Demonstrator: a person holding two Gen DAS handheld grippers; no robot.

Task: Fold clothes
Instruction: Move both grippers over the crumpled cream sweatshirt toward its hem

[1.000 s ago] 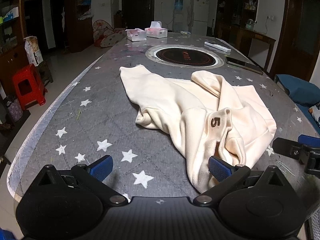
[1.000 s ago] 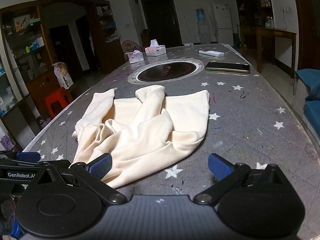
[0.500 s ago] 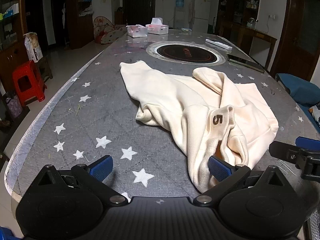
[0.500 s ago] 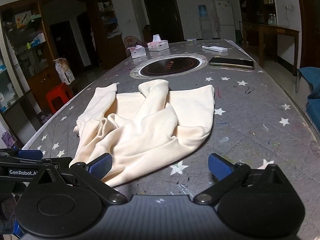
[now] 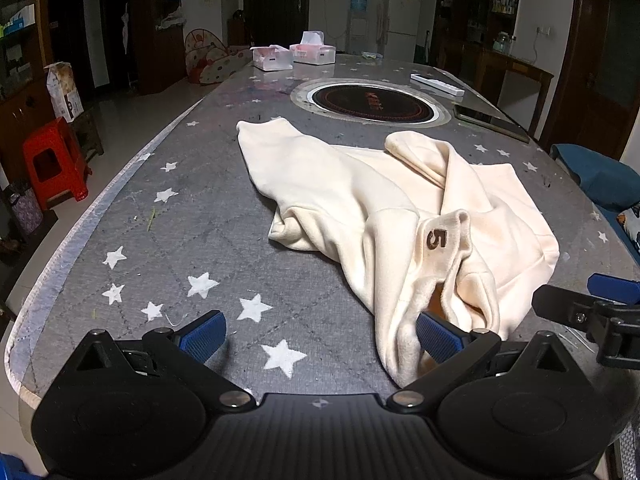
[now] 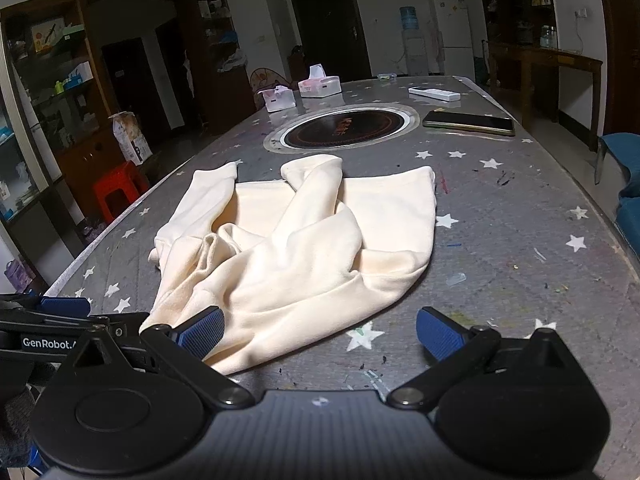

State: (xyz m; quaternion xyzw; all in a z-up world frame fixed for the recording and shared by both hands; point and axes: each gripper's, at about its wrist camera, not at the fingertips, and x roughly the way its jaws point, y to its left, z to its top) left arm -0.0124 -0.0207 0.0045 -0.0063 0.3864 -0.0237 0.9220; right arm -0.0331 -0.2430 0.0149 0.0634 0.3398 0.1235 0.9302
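Observation:
A cream sweatshirt (image 5: 400,208) lies crumpled on the grey star-print table (image 5: 200,240); a cuff shows a brown "5" (image 5: 436,239). It also shows in the right wrist view (image 6: 304,248). My left gripper (image 5: 320,338) is open, low over the table's near edge, its right pad (image 5: 436,338) against the garment's near fold. My right gripper (image 6: 320,332) is open, its left pad (image 6: 202,332) over the garment's near hem. Each gripper shows at the edge of the other's view.
A round inset hotplate (image 5: 372,101) sits mid-table. Beyond it are two tissue boxes (image 5: 312,53), a white remote (image 6: 434,93) and a phone (image 6: 468,123). A red stool (image 5: 52,160) stands on the floor at left; a blue seat (image 5: 600,178) at right.
Both grippers have edged slightly forward toward the sweatshirt. Jaws stay open; the garment has not moved.

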